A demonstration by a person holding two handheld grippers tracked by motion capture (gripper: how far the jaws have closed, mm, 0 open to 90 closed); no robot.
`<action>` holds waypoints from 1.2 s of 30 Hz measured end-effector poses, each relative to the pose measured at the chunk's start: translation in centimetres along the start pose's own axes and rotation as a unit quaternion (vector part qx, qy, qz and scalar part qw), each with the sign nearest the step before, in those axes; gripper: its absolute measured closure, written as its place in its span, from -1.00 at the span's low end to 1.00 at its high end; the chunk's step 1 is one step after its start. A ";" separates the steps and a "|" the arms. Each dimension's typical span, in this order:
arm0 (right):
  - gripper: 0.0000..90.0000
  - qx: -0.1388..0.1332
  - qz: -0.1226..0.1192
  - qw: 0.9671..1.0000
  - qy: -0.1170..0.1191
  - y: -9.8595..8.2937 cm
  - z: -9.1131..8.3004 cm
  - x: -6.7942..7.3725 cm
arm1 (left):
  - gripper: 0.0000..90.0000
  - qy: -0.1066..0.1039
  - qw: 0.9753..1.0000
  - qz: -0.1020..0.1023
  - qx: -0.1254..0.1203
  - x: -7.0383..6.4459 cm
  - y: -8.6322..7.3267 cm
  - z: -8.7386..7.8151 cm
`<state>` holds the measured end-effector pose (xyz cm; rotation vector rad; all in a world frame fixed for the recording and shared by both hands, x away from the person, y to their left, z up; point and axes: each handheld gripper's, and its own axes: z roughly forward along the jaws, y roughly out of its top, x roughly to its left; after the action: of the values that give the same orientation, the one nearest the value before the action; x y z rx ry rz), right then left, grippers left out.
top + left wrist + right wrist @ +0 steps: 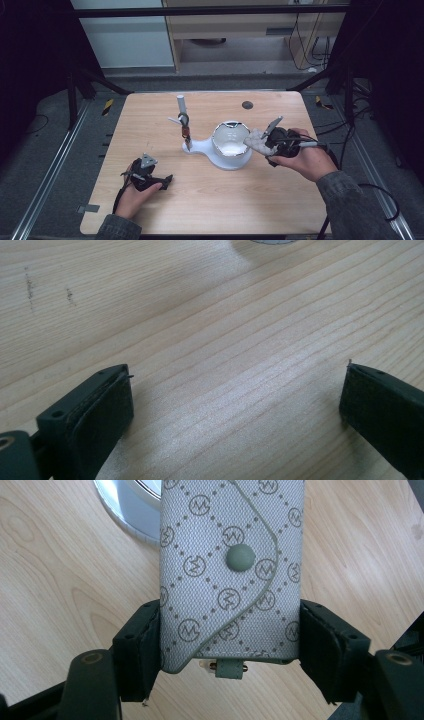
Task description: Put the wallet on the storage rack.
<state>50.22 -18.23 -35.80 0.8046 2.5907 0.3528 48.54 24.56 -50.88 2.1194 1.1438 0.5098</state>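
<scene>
My right gripper (264, 141) is shut on a pale grey patterned pouch (231, 570) with a round snap button; the two black jaws press its sides. In the high view the pouch (256, 140) hangs at the right rim of a white bowl (232, 144), just above the table. The bowl's rim (125, 507) shows behind the pouch in the right gripper view. My left gripper (167, 179) rests low over the table's front left, held by a hand, its jaws wide apart with bare wood between them (235, 390).
The bowl sits on a white base (200, 147) that carries a thin upright stand (185, 131) with a white tube (181, 104) on top. A dark round disc (247, 105) lies near the table's far edge. Bare wood spans the front of the table (240, 200).
</scene>
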 end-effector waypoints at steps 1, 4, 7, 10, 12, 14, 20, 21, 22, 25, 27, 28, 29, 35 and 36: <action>-0.30 0.000 -0.002 1.000 0.001 0.1 0.0 0.1 | -1.00 0.000 1.000 0.000 0.000 0.0 0.0 0.0; -0.30 0.001 -0.008 1.000 0.001 0.3 -0.1 0.2 | -1.00 0.000 1.000 0.000 0.000 0.0 0.0 0.0; -0.30 0.004 -0.011 1.000 0.001 0.6 0.0 0.3 | -1.00 0.000 1.000 0.000 0.000 0.0 0.0 0.0; -0.30 0.008 -0.014 1.000 0.001 0.9 0.2 0.3 | -1.00 0.000 1.000 0.000 0.000 0.0 0.0 0.0; -0.30 0.009 -0.016 1.000 0.001 1.2 0.4 0.3 | -1.00 0.000 1.000 0.000 0.000 0.0 0.0 0.0; -0.30 0.011 -0.021 1.000 0.000 1.6 0.5 0.3 | -1.00 -0.001 1.000 0.001 0.000 -0.1 0.0 0.0; -0.30 0.023 -0.036 0.999 0.002 3.1 1.2 0.7 | -1.00 -0.001 1.000 0.000 -0.002 -0.1 0.0 0.0; -0.30 0.024 -0.038 0.999 0.003 3.3 1.3 0.7 | -1.00 -0.001 1.000 0.000 -0.002 -0.1 0.0 0.0; -0.30 0.026 -0.040 0.999 0.003 3.5 1.4 0.8 | -1.00 -0.001 1.000 0.000 -0.002 -0.1 0.0 0.0; -0.30 0.026 -0.044 0.999 0.003 3.9 1.6 0.9 | -1.00 -0.001 1.000 0.001 -0.002 -0.1 0.0 0.1; -0.30 0.028 -0.047 0.999 0.005 4.2 1.8 1.1 | -1.00 -0.002 1.000 0.002 -0.002 -0.1 0.0 0.1; -0.30 0.028 -0.048 0.998 0.006 4.3 2.0 1.2 | -1.00 -0.002 1.000 0.003 -0.002 -0.1 0.0 0.1; -0.30 0.032 -0.052 0.998 0.007 4.5 2.2 1.3 | -1.00 -0.002 1.000 0.002 -0.002 -0.1 0.1 0.1; -0.30 0.040 -0.059 0.997 0.006 5.0 2.6 1.6 | -1.00 -0.003 1.000 0.003 -0.002 -0.2 0.1 0.1; -0.30 0.040 -0.059 0.997 0.006 5.0 2.6 1.6 | -1.00 -0.003 1.000 0.003 -0.002 -0.2 0.1 0.1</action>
<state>52.59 -12.95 -36.79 0.6737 2.6634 0.2219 48.55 24.37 -50.90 2.1199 1.1338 0.5081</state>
